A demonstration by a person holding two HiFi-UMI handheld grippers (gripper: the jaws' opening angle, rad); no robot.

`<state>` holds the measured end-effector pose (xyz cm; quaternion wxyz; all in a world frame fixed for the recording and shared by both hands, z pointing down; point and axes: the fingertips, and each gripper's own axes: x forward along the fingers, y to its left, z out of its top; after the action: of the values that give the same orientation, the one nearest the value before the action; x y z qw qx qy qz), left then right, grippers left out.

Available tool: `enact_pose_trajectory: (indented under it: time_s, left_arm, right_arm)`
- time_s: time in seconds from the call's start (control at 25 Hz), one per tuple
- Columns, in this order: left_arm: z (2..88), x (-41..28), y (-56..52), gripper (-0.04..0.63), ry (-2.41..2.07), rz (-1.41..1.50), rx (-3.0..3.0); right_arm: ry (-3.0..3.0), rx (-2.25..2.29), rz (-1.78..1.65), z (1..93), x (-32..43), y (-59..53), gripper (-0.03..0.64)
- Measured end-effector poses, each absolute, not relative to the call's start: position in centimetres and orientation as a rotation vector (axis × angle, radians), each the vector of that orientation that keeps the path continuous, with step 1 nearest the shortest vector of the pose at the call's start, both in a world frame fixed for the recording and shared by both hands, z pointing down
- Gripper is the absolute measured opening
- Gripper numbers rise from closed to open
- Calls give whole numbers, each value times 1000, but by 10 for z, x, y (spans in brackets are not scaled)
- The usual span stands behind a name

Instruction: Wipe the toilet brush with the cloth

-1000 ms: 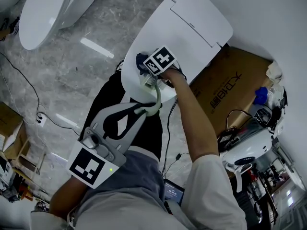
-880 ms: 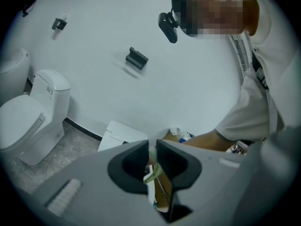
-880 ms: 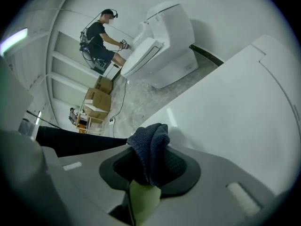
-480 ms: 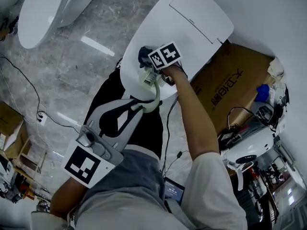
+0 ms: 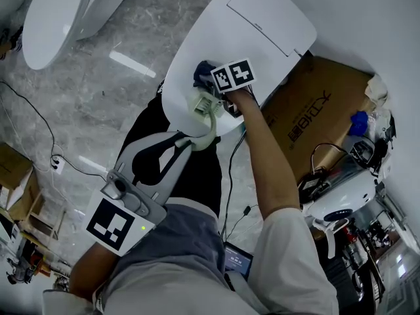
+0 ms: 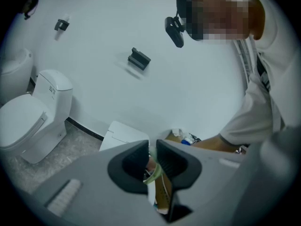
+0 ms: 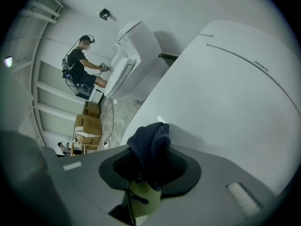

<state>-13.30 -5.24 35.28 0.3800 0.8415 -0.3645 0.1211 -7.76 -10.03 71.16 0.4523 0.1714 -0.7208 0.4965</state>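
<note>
The right tool (image 7: 149, 167), clamped on the dark cloth (image 7: 151, 142), has slid toward one o'clock along the toilet brush (image 5: 212, 130). At seven o'clock, the left tool (image 6: 150, 166) still pinches its pale green handle over the toilet (image 5: 262, 31). Wiping seems to be under way.

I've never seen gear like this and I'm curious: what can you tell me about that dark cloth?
The cloth is dark blue and looks knitted, soft and thick. It is bunched into a folded wad, pinched in the right gripper, its top poking out past the jaws. Its lower part lies against the pale green toilet brush. Behind it is the closed white toilet lid; whether they touch cannot be told.
</note>
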Motion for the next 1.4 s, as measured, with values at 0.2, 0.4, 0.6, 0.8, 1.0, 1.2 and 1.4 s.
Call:
enact_pose_trajectory:
  time_s: [0.2,0.4,0.6,0.8,1.0,1.2,1.4]
  left_arm:
    - [352,-133,-53,0,-935,304,2152]
    - [349,-130,-58,0,-956,283,2174]
    - [345,-130,-65,0,-989,263,2216]
    - [345,-128,-63,0,-995,272,2217]
    - [346,-128,-63,0,-997,274,2218]
    - [346,-127,-62,0,-998,280,2221]
    - [345,-127,-64,0,-1001,281,2225]
  right_arm:
    - [-1782,500,1305,712,-66,-99,114]
    - [-1787,538,1333,713,-54,-97,114]
    - [-1798,563,1322,712,-49,-95,114]
    - [-1805,591,1334,712,-42,-92,114]
    - [-1801,619,1334,713,-33,-90,113]
    - [-1798,637,1339,715,-26,-86,114]
    - [-1795,666,1348,715,-19,-84,114]
